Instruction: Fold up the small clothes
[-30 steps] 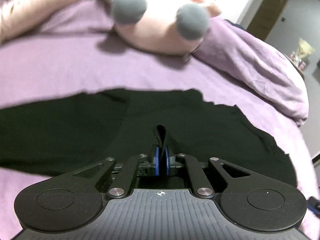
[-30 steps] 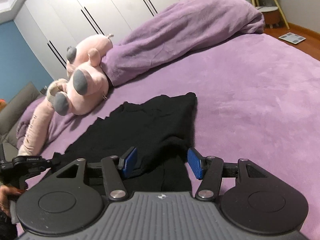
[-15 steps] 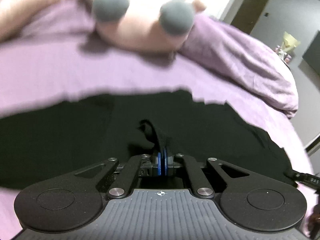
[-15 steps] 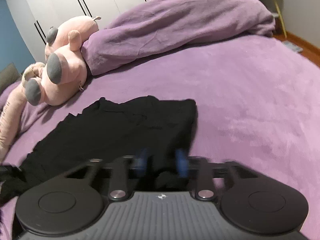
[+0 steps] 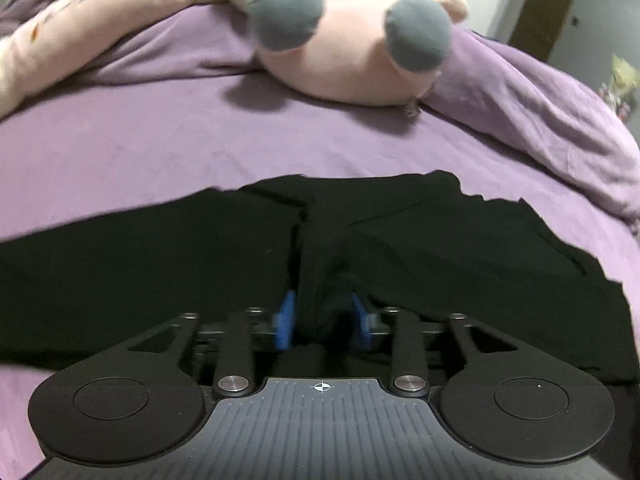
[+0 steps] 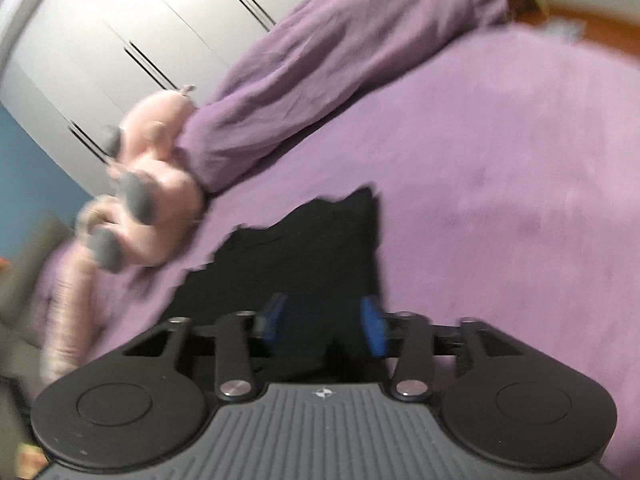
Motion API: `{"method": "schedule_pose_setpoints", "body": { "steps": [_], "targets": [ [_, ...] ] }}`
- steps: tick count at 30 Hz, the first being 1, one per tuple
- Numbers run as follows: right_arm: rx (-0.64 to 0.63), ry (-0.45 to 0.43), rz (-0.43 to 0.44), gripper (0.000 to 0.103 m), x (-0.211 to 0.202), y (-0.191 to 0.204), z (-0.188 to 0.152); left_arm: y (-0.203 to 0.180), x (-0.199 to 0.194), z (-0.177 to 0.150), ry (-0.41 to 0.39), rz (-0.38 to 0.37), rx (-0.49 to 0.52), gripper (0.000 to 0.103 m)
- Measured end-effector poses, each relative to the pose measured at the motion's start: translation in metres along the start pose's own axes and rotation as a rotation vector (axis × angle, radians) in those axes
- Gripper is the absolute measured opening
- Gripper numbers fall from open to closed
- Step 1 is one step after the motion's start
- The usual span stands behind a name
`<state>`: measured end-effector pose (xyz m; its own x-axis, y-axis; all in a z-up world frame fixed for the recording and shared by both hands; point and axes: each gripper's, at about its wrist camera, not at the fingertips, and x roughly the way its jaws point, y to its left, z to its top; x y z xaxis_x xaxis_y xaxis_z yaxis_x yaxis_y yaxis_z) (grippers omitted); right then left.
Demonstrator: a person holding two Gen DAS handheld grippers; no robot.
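Observation:
A black garment [image 5: 160, 272] lies spread flat across the purple bed cover [image 5: 160, 140]. In the left wrist view a raised ridge of its cloth runs between the blue pads [image 5: 286, 320] of my left gripper [image 5: 323, 320]. The jaws are opening and stand apart around that ridge. In the right wrist view, which is blurred, the garment [image 6: 320, 248] reaches away from my right gripper [image 6: 323, 322]. Those jaws are opening too, low over the near edge of the cloth, which lies between the pads [image 6: 374, 328] without being pinched.
A pink plush toy [image 5: 352, 52] with grey feet lies just beyond the garment, also visible as the plush toy [image 6: 160, 208] at left. A bunched purple duvet [image 6: 340, 72] runs along the bed's far side. White wardrobe doors [image 6: 120, 40] stand behind. Open bed cover [image 6: 500, 200] stretches to the right.
Half a second ago both grippers were pinched shut on the black cloth; now both sets of jaws have parted. The right wrist view has rolled, and the lifted fold has sunk.

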<state>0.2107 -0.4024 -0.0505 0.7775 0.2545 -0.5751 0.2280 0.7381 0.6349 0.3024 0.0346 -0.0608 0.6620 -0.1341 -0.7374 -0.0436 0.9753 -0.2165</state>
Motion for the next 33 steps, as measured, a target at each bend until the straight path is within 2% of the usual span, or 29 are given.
{"method": "schedule_pose_setpoints", "body": {
  "steps": [4, 7, 8, 9, 10, 11, 12, 14, 20, 24, 29, 31, 33],
  "targets": [
    [0.147, 0.062, 0.126, 0.045, 0.001, -0.007, -0.018, 0.008, -0.009, -0.003, -0.006, -0.057, -0.061, 0.041],
    [0.16, 0.108, 0.087, 0.044, 0.023, -0.005, -0.026, 0.003, -0.015, -0.008, 0.01, -0.081, -0.046, 0.046],
    [0.154, 0.112, 0.066, 0.037, 0.03, -0.004, -0.028, 0.0, -0.013, -0.009, 0.018, -0.081, -0.032, 0.047],
    [0.15, 0.106, 0.037, 0.024, 0.033, -0.004, -0.028, -0.002, -0.012, -0.01, 0.024, -0.081, -0.019, 0.048],
    [0.136, 0.089, 0.007, 0.018, 0.035, -0.003, -0.027, -0.003, -0.01, -0.012, 0.033, -0.079, -0.008, 0.049],
    [0.113, 0.07, -0.024, 0.007, 0.035, -0.001, -0.026, -0.004, -0.009, -0.013, 0.042, -0.077, -0.002, 0.049],
    [0.077, 0.04, -0.066, 0.004, 0.033, 0.001, -0.024, -0.004, -0.006, -0.014, 0.051, -0.077, 0.0, 0.049],
    [0.038, -0.011, -0.109, 0.003, 0.026, -0.001, -0.021, -0.004, -0.001, -0.017, 0.066, -0.075, 0.0, 0.049],
    [-0.073, -0.033, -0.172, 0.001, 0.022, -0.003, -0.019, -0.006, 0.001, -0.022, 0.08, -0.075, 0.003, 0.051],
    [-0.265, -0.032, -0.266, 0.0, 0.034, 0.019, -0.024, -0.006, -0.003, -0.021, 0.087, -0.076, 0.009, 0.054],
    [-0.433, -0.045, -0.339, 0.0, 0.04, 0.034, -0.035, -0.001, -0.004, -0.022, 0.098, -0.07, 0.005, 0.054],
    [-0.438, -0.035, -0.326, 0.001, 0.037, 0.036, -0.035, 0.003, -0.006, -0.022, 0.099, -0.073, -0.013, 0.054],
    [-0.352, -0.02, -0.259, 0.006, 0.029, 0.03, -0.029, 0.007, -0.008, -0.022, 0.093, -0.085, -0.036, 0.056]
  ]
}}
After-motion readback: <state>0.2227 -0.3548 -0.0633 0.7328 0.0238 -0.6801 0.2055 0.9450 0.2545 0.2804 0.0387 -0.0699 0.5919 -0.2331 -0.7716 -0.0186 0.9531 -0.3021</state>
